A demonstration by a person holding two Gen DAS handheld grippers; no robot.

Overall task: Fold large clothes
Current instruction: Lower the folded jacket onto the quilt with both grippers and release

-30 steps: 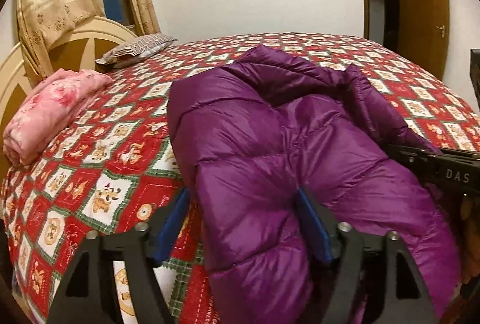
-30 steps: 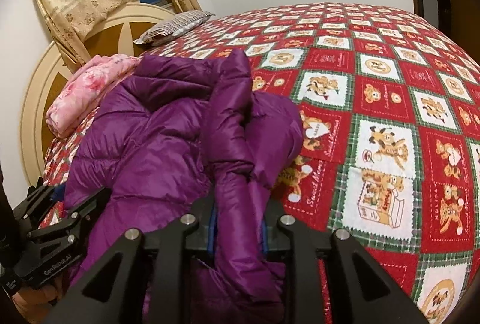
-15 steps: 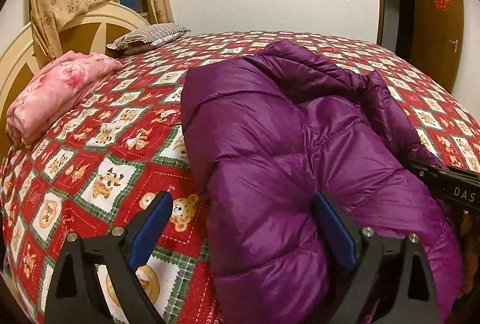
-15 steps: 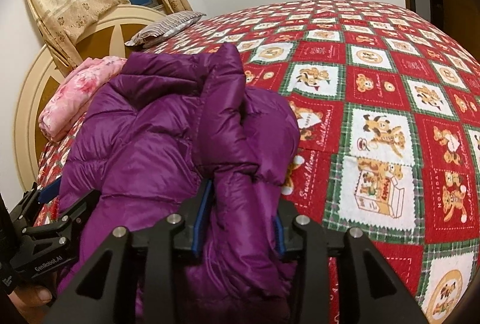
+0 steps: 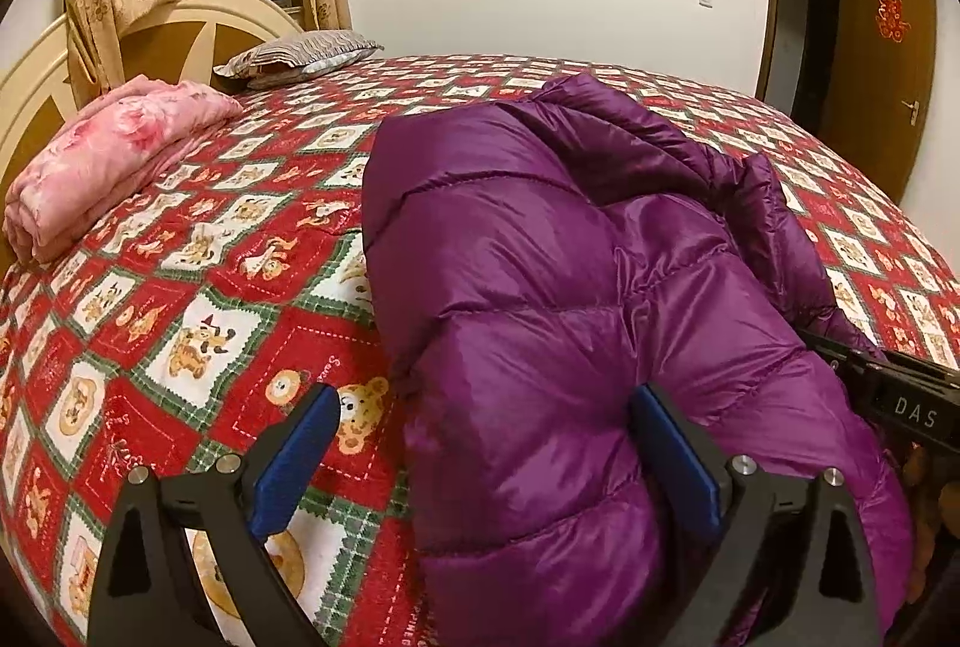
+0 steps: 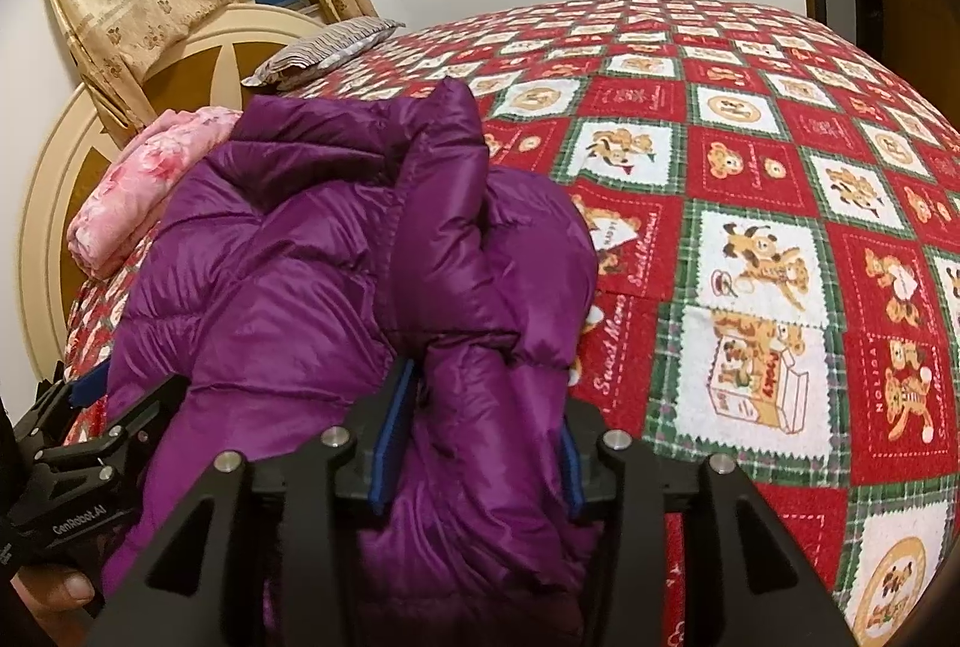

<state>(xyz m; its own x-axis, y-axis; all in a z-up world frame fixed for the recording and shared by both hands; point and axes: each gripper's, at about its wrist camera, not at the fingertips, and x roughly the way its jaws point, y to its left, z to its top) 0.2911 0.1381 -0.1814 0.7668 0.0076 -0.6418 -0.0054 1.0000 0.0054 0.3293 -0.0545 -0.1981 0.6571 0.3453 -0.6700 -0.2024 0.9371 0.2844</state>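
My left gripper (image 5: 480, 443) is opening wide; its right pad touches the purple down jacket (image 5: 540, 287), bunched on the bedspread (image 5: 198, 299). At three o'clock, my right gripper (image 6: 480, 443) is opening, a jacket fold bulging between its pads.

Black tool (image 5: 483, 443), blue pads (image 5: 294, 458)

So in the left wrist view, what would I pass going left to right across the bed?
Pink folded blanket → striped pillow → purple down jacket → the right gripper's black body at the edge.
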